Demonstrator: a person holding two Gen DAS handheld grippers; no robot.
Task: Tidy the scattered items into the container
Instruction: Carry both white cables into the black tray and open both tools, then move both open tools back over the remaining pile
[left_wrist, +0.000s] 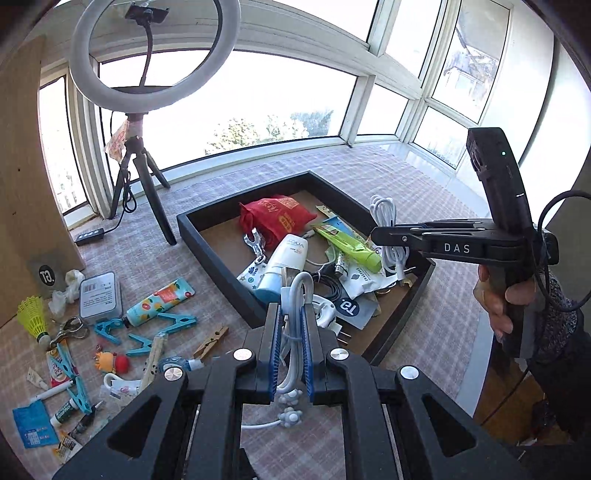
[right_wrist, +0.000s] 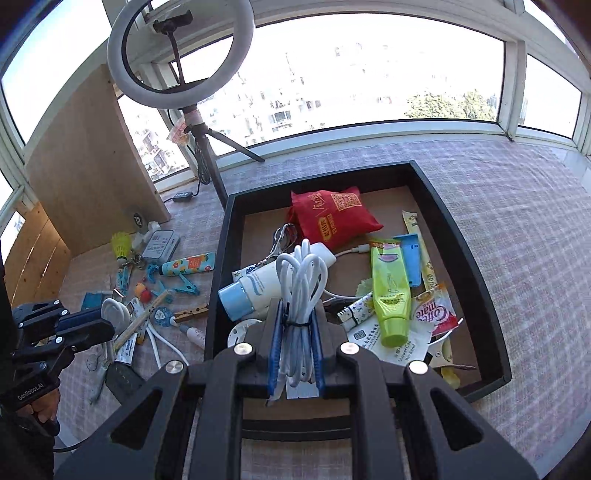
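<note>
Here both grippers are clenched on cables. The right gripper (right_wrist: 295, 332) grasps a tied white cable bundle (right_wrist: 301, 280) between its jaws, hanging over the near part of the black tray (right_wrist: 476, 258), above the white bottle (right_wrist: 273, 280) that lies just ahead of the jaws. The left gripper (left_wrist: 291, 332) pinches a second white cable (left_wrist: 295, 295), whose knobbly end dangles below the jaws, at the tray's near-left rim, with the scattered pile on the counter (left_wrist: 424, 177) off to its left.

By my judgement the step in hand is delivery: two items carried, neither yet dropped. The right jaws need only part to let the bundle fall among the things inside; the left one should travel a little further forward and right over the rim first, lest the trailing end catch outside.

Counted: two cables in the jaws; in the tray one red pouch (right_wrist: 332, 221), one white bottle, one green tube (right_wrist: 389, 291), and several sachets. Left of the jaws on the counter: one yellow shuttlecock (left_wrist: 33, 314), one tin (left_wrist: 100, 295), one printed tube (left_wrist: 159, 301), one wooden peg (left_wrist: 211, 340), at least three blue clips (left_wrist: 173, 320), plus small bits too tangled to number.
</note>
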